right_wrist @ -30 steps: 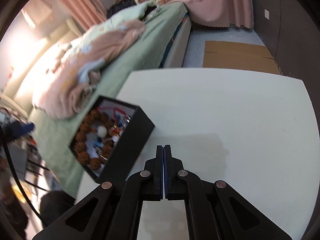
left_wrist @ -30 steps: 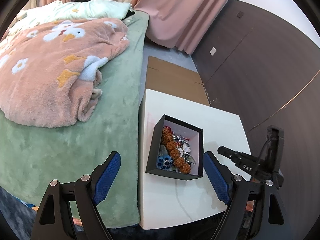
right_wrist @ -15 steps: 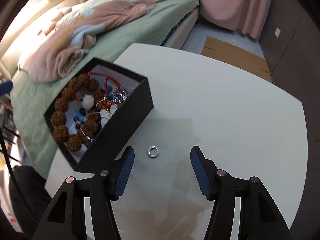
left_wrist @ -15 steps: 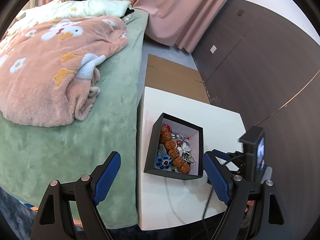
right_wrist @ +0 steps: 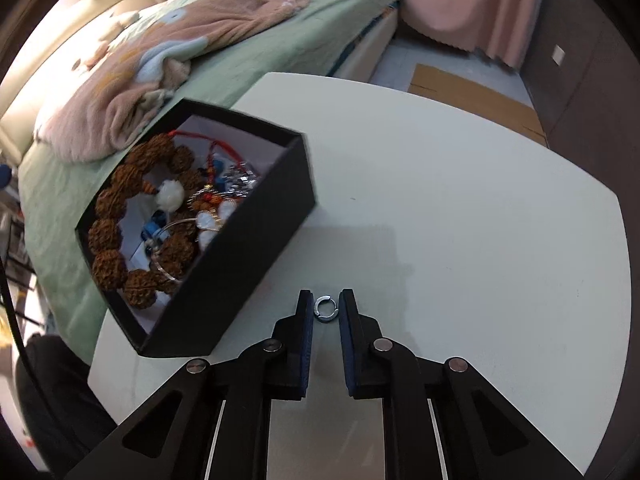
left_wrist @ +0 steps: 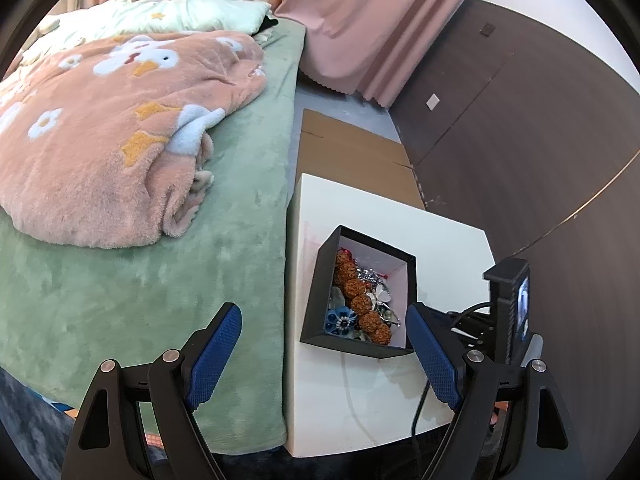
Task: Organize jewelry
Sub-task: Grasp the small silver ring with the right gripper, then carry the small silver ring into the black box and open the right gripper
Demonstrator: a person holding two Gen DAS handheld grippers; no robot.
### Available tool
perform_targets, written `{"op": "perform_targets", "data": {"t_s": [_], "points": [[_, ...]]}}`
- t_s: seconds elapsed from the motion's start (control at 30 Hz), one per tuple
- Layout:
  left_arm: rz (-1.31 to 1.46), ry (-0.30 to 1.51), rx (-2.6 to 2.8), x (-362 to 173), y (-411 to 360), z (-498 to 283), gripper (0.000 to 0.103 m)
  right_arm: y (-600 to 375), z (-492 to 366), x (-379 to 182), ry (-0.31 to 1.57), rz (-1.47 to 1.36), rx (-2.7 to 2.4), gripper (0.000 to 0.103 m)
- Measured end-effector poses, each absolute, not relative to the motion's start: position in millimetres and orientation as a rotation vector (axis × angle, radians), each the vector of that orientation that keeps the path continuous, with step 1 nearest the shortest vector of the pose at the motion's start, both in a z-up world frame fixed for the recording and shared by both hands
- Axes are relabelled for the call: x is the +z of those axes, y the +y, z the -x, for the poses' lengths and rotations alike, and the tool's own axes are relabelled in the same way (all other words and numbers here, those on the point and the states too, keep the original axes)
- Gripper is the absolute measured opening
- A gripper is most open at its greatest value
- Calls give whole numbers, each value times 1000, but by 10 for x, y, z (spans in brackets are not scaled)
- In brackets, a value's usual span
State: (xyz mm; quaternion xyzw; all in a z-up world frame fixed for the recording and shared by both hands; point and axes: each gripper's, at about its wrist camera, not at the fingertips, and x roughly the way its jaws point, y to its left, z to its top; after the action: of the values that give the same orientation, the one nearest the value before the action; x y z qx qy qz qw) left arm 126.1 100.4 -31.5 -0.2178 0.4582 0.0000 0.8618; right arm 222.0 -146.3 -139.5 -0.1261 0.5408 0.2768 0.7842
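A small silver open ring (right_wrist: 326,309) lies on the white table (right_wrist: 460,208), just right of the black jewelry box (right_wrist: 240,264). My right gripper (right_wrist: 325,309) points down at the ring with its jaws closing. The ring sits between the pads with slim gaps on both sides and still rests on the table. The box (left_wrist: 360,292) holds a brown bead bracelet (right_wrist: 116,240), a blue flower piece (left_wrist: 340,320) and silver items. My left gripper (left_wrist: 322,314) hangs open above the box's near side with nothing in it.
A bed with a green cover (left_wrist: 120,280) and a pink fleece blanket (left_wrist: 100,152) borders the table's left edge. Flat cardboard (left_wrist: 352,152) lies on the floor beyond the table. A dark wall (left_wrist: 540,140) runs on the right. A cable (left_wrist: 420,408) crosses the table's near edge.
My right gripper opened from fully shut and dropped toward the table. It then narrowed around the ring, which now lies between its pads. The left gripper stayed still and open.
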Motion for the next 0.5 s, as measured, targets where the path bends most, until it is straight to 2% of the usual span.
{"op": "perform_targets", "data": {"t_s": [0.5], "points": [[432, 988, -23, -377, 826, -1400, 85, -1812, -2177, -759, 988, -15, 698, 14]]}}
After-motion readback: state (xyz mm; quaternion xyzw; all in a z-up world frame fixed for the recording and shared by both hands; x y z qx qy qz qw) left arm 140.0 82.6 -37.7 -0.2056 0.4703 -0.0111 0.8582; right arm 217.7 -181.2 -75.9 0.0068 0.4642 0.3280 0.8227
